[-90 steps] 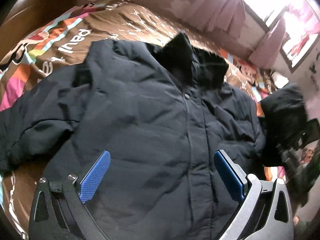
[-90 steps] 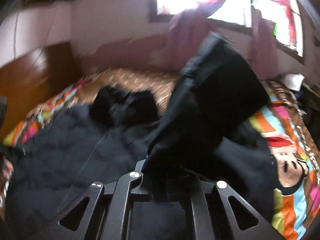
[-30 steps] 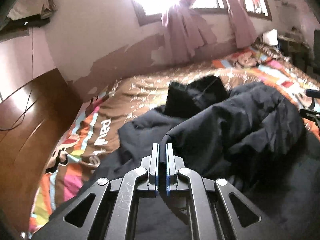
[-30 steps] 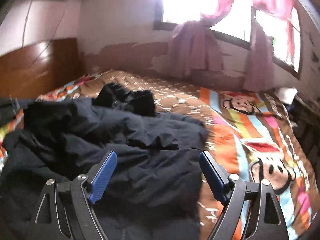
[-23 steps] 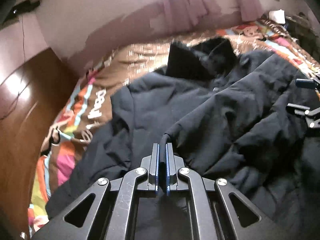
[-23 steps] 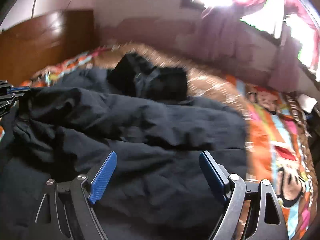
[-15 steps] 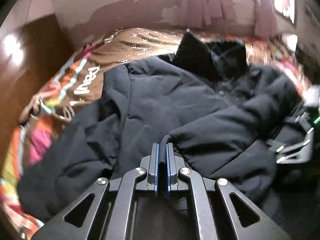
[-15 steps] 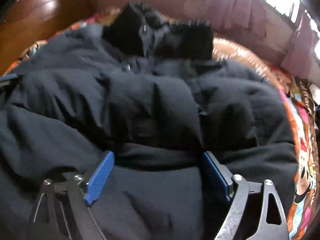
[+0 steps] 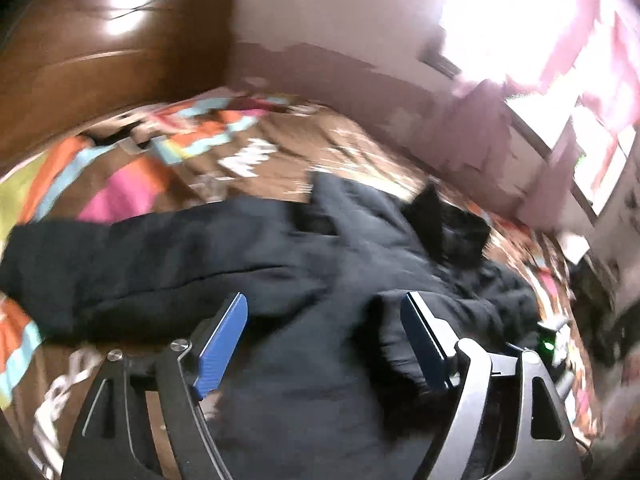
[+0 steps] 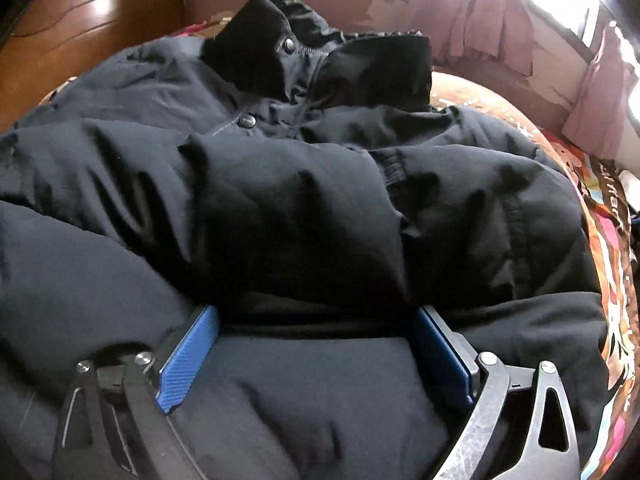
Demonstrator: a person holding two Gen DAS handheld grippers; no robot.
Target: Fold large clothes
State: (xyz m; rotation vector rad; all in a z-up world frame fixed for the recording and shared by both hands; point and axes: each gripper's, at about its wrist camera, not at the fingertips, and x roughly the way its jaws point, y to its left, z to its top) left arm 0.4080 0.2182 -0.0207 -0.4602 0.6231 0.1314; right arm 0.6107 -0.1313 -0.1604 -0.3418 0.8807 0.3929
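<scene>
Two views: both look down over one bed, each from a hand-held gripper.
Room: a pale wall with peeling paint, a bright window and pink curtains; the left wrist view is smeared by motion.
Bed: covered by a brown spread with coloured stripes and cartoon prints; a dark wooden headboard stands behind it.
Jacket: a large dark padded one, lying front up in the middle of the bed and covering most of it; its collar points toward the wall.
Sleeves: one sleeve is folded across the chest, below the collar; in the left wrist view the other sleeve stretches flat out to the left over the spread.
Collar: black, standing up, with a snap button on it and a second snap just below on the placket.
Left hand-held gripper: released, its jaws have just been opening; the blue pads stand apart over the jacket's lower body, and no cloth is pinched between them.
Right hand-held gripper: released and spread wide, its jaws have just been opening; its fingers sit low against the jacket just below the folded sleeve, with cloth lying between them but not gripped.
</scene>
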